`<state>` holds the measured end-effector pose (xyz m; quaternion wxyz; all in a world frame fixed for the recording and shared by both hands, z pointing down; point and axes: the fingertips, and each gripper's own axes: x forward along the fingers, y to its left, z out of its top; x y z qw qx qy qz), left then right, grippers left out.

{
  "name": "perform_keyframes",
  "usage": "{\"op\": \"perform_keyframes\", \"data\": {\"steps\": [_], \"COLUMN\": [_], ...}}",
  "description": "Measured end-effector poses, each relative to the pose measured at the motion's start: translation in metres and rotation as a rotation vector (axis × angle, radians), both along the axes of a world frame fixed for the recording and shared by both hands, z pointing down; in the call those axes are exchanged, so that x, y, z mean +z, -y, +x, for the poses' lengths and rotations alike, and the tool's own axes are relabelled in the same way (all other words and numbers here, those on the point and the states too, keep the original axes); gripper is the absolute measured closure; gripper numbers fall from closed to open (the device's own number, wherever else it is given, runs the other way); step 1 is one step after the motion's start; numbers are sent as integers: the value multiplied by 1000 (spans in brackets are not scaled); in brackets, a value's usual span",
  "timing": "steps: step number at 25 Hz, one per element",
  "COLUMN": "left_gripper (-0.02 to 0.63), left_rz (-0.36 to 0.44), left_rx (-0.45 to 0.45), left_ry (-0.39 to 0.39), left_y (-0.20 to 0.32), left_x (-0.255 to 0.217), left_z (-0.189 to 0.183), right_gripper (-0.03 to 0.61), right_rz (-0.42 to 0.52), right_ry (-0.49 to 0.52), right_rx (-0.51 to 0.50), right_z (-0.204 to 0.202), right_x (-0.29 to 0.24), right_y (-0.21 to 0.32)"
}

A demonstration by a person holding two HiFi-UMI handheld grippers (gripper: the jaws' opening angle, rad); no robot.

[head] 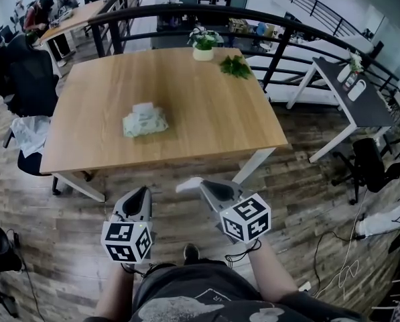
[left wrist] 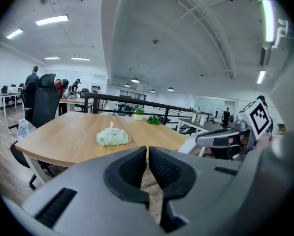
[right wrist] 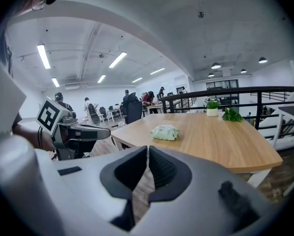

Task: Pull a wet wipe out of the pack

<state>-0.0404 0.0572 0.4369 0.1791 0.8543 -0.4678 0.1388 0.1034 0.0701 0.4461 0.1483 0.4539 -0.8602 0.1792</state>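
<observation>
Person is standing short of the wooden table, holding both grippers low near the body, well apart from the tabletop. Left gripper is showing its jaws pressed together, nothing between them. Right gripper is showing the same, jaws closed and empty. Wet wipe pack is lying flat on the table, left of centre, with a white wipe sticking up from its top. Neither gripper is touching it. Potted plant is sitting at the far edge, loose green leaves lying just beside it.
</observation>
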Motion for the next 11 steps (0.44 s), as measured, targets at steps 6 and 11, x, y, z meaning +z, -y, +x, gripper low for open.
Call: {"op": "perform_keyframes", "data": {"steps": [6, 11], "left_gripper": [588, 588], "left_rz": [14, 20], "left_rx": [-4, 2], "left_ry": [-11, -19], "left_y": [-4, -6], "left_x": [-5, -11], "left_z": [-4, -2], "right_gripper": [546, 546], "right_rz": [22, 37], "right_ry": [-12, -11], "right_rx": [-3, 8], "right_z": [-3, -1], "right_x": [-7, -17], "right_y": [-3, -3]}}
